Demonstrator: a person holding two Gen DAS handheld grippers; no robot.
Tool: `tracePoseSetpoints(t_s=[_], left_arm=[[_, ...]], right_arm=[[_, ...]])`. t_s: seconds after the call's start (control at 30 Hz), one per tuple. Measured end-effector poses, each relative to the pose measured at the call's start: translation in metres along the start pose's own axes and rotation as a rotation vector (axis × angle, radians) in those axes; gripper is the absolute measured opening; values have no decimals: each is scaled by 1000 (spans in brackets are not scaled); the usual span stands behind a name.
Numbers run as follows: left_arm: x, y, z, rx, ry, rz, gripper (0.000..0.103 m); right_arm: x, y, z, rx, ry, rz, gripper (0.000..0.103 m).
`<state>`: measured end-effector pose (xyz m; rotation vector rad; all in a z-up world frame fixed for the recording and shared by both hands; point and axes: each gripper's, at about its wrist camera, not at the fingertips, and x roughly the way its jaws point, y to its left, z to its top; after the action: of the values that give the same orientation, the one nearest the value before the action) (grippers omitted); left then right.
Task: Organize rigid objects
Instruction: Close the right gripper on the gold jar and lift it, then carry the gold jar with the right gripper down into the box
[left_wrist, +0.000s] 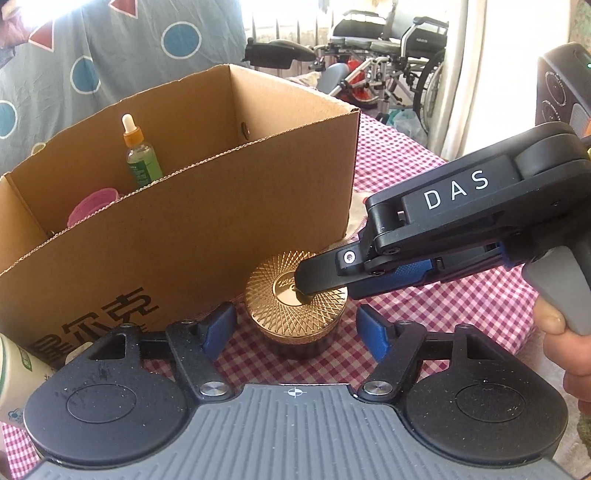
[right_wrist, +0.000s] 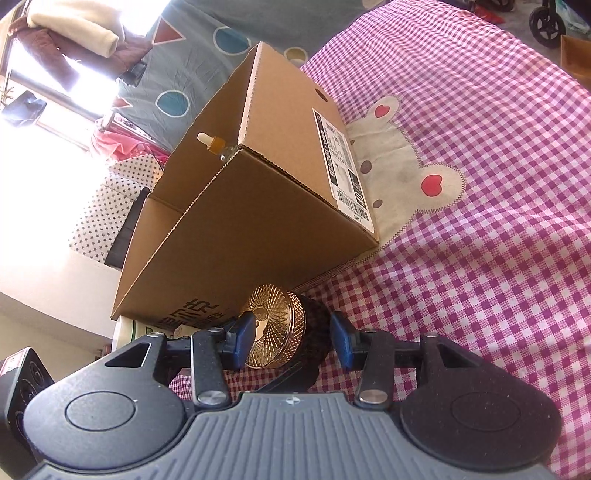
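A round jar with a gold ribbed lid (left_wrist: 295, 306) (right_wrist: 275, 326) stands on the pink checked cloth, close against the front wall of an open cardboard box (left_wrist: 184, 240) (right_wrist: 258, 221). My left gripper (left_wrist: 295, 328) straddles the jar, and a sliver of cloth shows between each blue pad and the jar's side. My right gripper (left_wrist: 328, 286) (right_wrist: 291, 339) comes in from the right, rolled on its side. One of its fingers rests on the lid's centre, while the other pad (right_wrist: 341, 339) stands just off the jar's dark base.
Inside the box stand a green dropper bottle (left_wrist: 142, 158) (right_wrist: 212, 142) and a pink item (left_wrist: 94, 205). A white and green container (left_wrist: 18, 369) (right_wrist: 129, 328) sits at the box's left corner. A person's hand (left_wrist: 561, 350) holds the right gripper's handle. A wheelchair (left_wrist: 388, 55) stands beyond the table.
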<state>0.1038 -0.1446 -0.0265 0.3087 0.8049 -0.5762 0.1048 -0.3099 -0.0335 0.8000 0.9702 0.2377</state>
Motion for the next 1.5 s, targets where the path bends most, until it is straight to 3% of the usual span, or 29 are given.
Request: tracePoseSetpoints(t_s=[0.17,0.7,0.97,1.27,1.5], left_arm=[[8,2,3,-6,11,-13,58],[5,3,1,-71,16,-24,56],[-18,0,-1,-89,-14,-19,56],[-79,3,24,-105,-135,35,56],[-95,25,68,-152,-200,59,56]], right_arm=[[8,2,3,0,-4,0,48],[13,13,-1,-45,-16,-10,45],[-6,26,-12,-69,-37,-7,45],[-52,85,-3,-226,-102,35,45],[-61,142,34,-397,-134,31,45]])
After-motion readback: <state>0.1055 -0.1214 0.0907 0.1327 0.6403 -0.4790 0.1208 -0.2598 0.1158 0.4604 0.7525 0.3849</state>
